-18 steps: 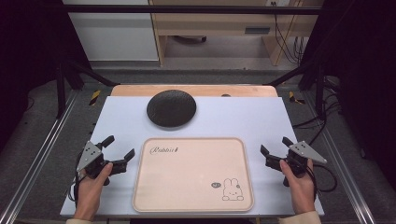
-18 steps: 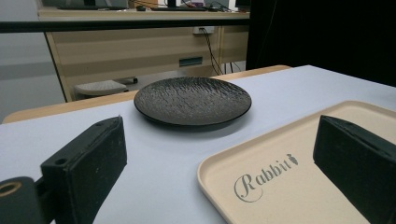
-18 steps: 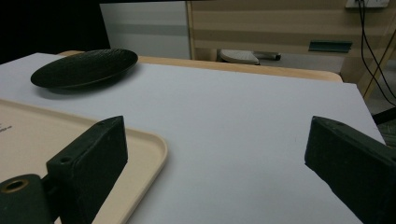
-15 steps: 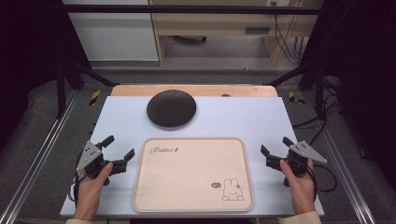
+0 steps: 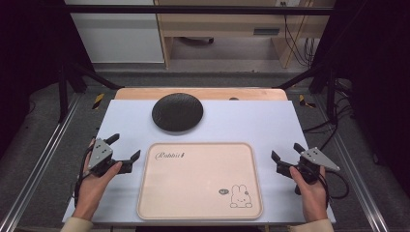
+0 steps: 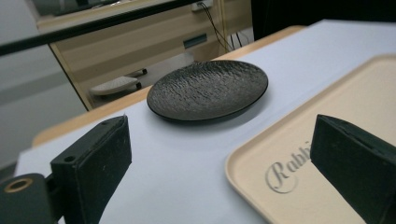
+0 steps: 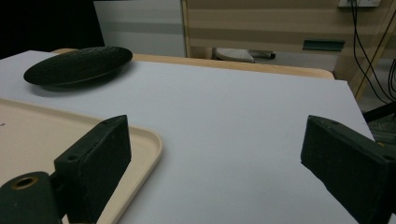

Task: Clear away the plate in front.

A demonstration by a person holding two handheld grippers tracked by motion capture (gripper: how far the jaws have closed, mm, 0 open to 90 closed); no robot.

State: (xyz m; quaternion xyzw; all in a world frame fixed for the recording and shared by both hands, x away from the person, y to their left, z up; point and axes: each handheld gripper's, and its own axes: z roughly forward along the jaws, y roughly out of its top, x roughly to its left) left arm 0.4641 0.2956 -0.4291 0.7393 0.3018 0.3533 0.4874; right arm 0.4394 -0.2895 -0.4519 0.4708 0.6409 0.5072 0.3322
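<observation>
Both pairs of jaws stand wide apart, holding nothing. The left gripper (image 5: 124, 153) sits just beside the left edge of the one beige tray (image 5: 200, 181); the right gripper (image 5: 285, 158) sits near its right edge (each held in a hand at the near side). The tray lies near-centre on the white table (image 5: 251, 121), long axis left to right, its rabbit drawing at the near right corner. One black textured plate (image 5: 177, 111) rests beyond it — apart from the tray, unobstructed.
</observation>
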